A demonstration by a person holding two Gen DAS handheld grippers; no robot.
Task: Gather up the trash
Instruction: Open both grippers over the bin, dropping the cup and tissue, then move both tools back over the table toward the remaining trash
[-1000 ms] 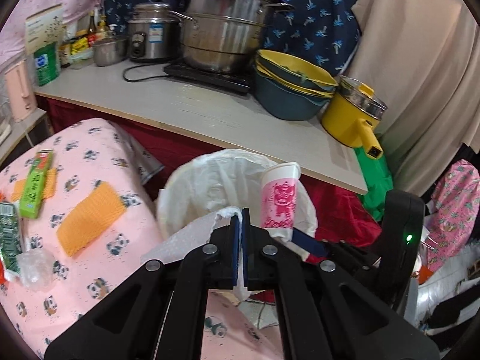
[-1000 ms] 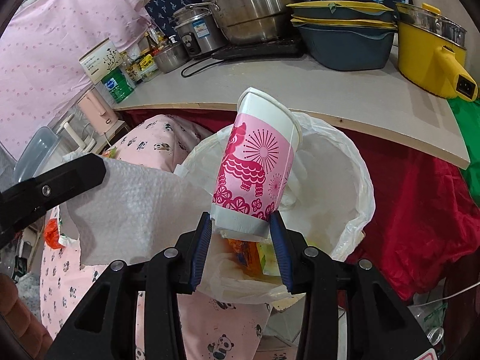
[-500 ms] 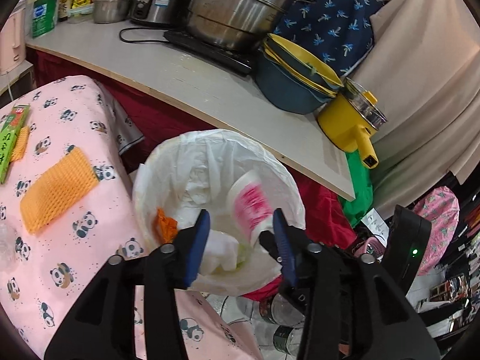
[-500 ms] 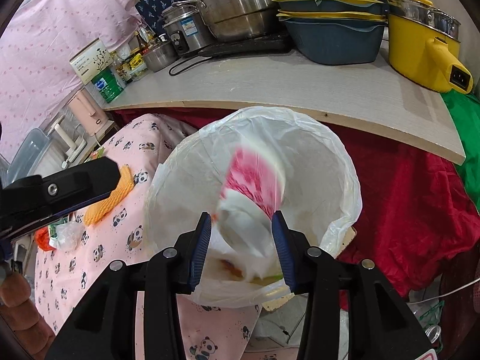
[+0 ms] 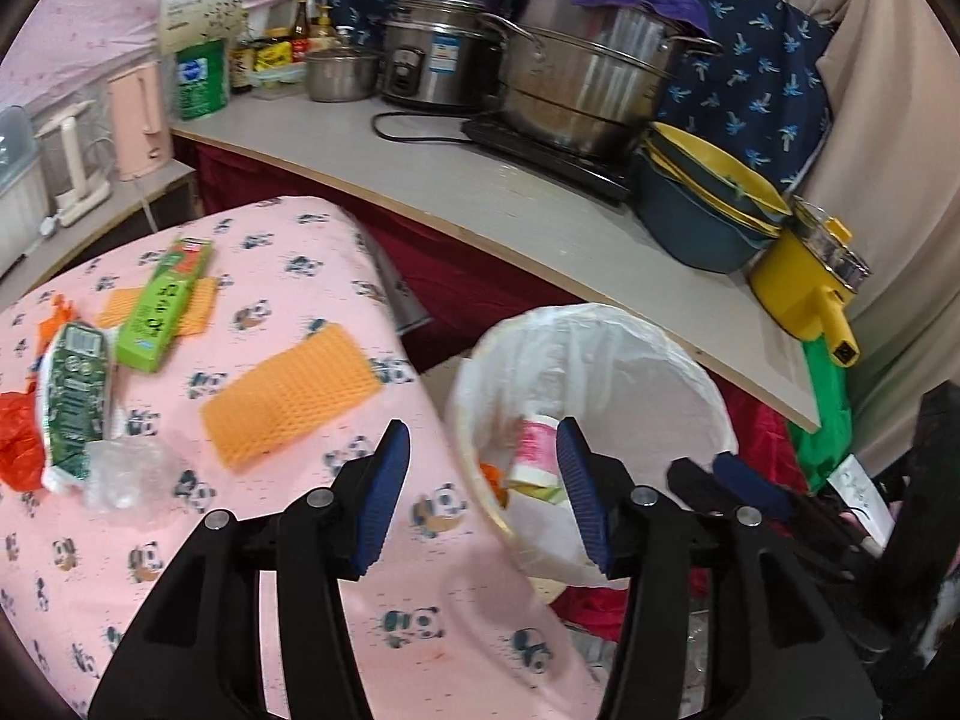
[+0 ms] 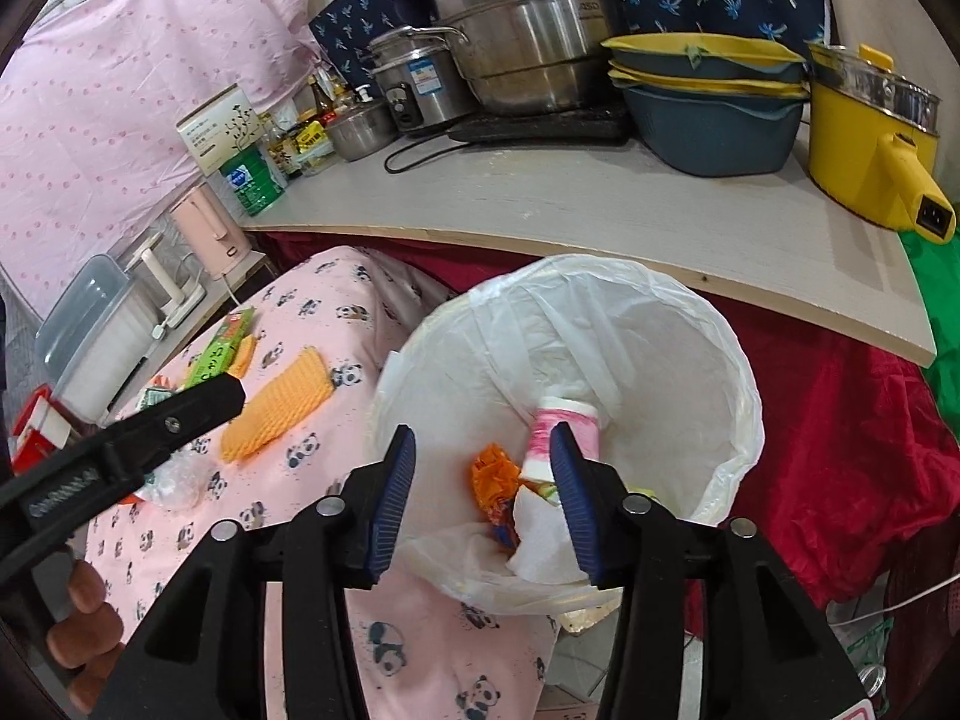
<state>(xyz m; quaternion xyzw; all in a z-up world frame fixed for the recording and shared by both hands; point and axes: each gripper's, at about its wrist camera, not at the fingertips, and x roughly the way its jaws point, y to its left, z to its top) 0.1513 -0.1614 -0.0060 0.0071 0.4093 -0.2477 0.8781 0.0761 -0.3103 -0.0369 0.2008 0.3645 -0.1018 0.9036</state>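
A bin lined with a white plastic bag point(image 5: 606, 360) point(image 6: 690, 354) stands beside the pink panda-print table point(image 5: 240, 540) point(image 6: 336, 516). Inside it lie a pink-and-white paper cup point(image 6: 561, 429) point(image 5: 534, 447), an orange wrapper point(image 6: 495, 474) and white paper point(image 6: 540, 534). My left gripper point(image 5: 483, 486) is open and empty over the table's edge by the bin. My right gripper point(image 6: 483, 492) is open and empty above the bin. On the table lie an orange waffle cloth point(image 5: 291, 396), a green box point(image 5: 165, 306), a dark green carton point(image 5: 75, 396), clear plastic point(image 5: 123, 474) and a red wrapper point(image 5: 18, 438).
A grey counter point(image 5: 480, 198) behind the bin carries a large steel pot point(image 5: 588, 84), a rice cooker point(image 5: 438, 60), stacked blue and yellow bowls point(image 5: 708, 204) and a yellow electric pot point(image 5: 810, 276). Red cloth point(image 6: 840, 450) hangs under the counter. A pink kettle point(image 5: 141, 114) stands at the left.
Both grippers opened. The paper cup dropped from the right gripper and the white paper from the left into the bin. The left gripper has swung left toward the table.
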